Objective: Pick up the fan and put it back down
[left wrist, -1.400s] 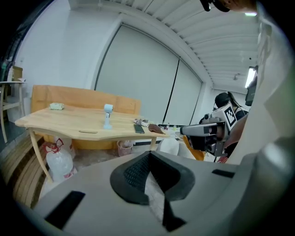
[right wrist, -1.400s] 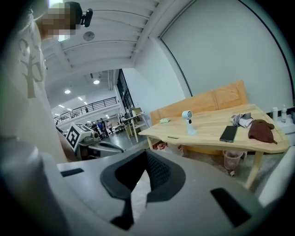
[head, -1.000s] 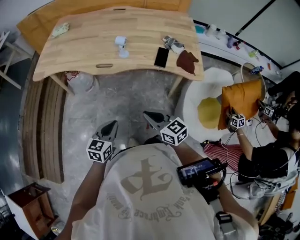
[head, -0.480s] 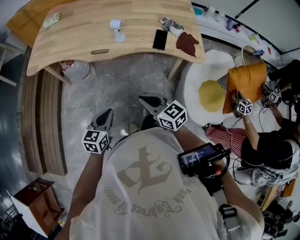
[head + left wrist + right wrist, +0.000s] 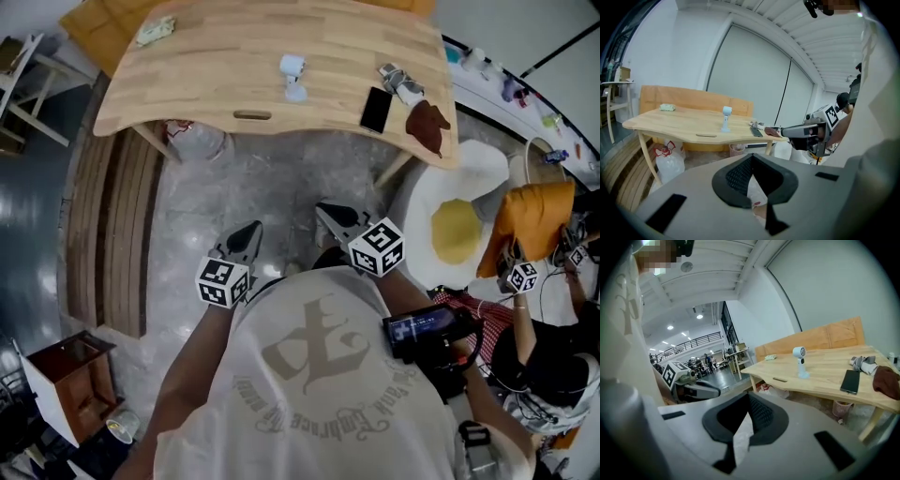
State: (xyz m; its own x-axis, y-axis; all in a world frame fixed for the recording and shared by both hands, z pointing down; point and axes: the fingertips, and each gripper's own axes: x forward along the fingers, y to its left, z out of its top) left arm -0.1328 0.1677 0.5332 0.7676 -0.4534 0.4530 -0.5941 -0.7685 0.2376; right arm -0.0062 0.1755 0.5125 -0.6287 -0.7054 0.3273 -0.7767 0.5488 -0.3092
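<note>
Table point(image 5: 216, 66) shifted rightward in view, fan point(image 5: 292, 75) upright on it, left tool point(image 5: 249, 230), right tool point(image 5: 325, 210) closed, empty.

table point(image 5: 206, 75): wooden | phone point(image 5: 376, 110): black, lying on table | cloth point(image 5: 427, 125): brown, near phone

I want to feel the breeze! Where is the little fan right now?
In the head view the fan stands upright near the middle of the wooden table, left of the black phone.
</note>
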